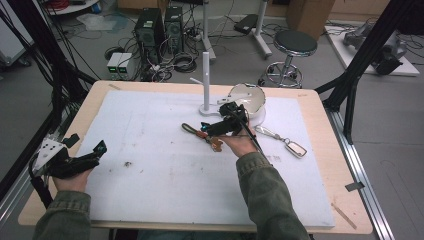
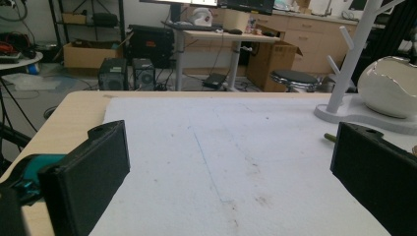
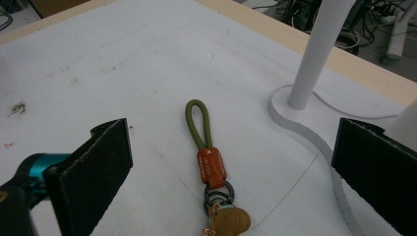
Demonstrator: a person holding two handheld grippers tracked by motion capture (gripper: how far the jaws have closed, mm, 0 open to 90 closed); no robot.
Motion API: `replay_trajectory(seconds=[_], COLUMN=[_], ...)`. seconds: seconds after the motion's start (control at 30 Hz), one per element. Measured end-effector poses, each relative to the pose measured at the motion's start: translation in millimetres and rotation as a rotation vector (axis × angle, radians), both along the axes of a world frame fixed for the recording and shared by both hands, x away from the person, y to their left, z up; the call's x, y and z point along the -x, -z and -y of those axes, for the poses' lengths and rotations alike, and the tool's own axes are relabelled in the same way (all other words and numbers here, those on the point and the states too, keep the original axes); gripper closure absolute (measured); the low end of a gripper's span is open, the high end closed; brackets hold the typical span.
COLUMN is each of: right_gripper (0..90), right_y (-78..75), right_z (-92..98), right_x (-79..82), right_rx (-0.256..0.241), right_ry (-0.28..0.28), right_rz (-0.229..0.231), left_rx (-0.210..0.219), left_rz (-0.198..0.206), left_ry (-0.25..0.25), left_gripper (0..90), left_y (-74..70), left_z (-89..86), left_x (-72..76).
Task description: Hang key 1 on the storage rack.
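White foam mat covered the table, lab clutter behind. Keychain lay flat just beside the white stand base. Right gripper hovered over it, jaws wide apart — left gripper also gaping, well away. Looked light and floppy; grab the orange clasp, not the loop.

You get even, soft light with faint shadows. The white mat looks bright without glare. Nearest you, the gripper views' black jaws blur slightly.

Left claw spread wide, right claw likewise
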State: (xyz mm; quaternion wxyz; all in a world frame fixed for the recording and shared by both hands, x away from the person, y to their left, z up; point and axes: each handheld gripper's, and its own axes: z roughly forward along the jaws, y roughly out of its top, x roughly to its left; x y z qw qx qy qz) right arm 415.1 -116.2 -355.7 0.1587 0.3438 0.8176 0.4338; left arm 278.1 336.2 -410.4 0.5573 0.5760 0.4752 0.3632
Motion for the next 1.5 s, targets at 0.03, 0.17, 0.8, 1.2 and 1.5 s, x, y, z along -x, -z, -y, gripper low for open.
replay_trajectory(seconds=[0.03, 0.17, 0.8, 1.2, 1.5], right_gripper=[0.8, 1.1, 4.4, 14.1, 27.5], right_y=[0.6, 7.5, 37.1, 62.0, 65.5], right_z=[-0.4, 0.4, -24.8, -34.4, -34.9], right_x=[-1.7, -8.3, -47.4, -55.0, -56.6], right_rx=[-0.005, 0.022, 0.129, 0.198, 0.211], right_ry=[0.001, 0.012, -0.038, -0.047, -0.064], right_rz=[0.0, -0.03, -0.183, -0.252, -0.262], left_rx=[-0.002, -0.005, 0.001, 0.002, 0.003], left_rz=[0.0, -0.001, -0.003, -0.006, 0.001], left_ry=[0.001, 0.004, 0.007, 0.015, 0.018], left_gripper=[1.7, 1.7, 1.7, 1.7, 1.7], left_y=[0.0, 0.0, 0.3, 0.5, 0.1], left_z=[0.0, 0.1, -0.1, 0.1, 0.4], left_x=[-0.1, 0.0, -0.3, -0.5, 0.1])
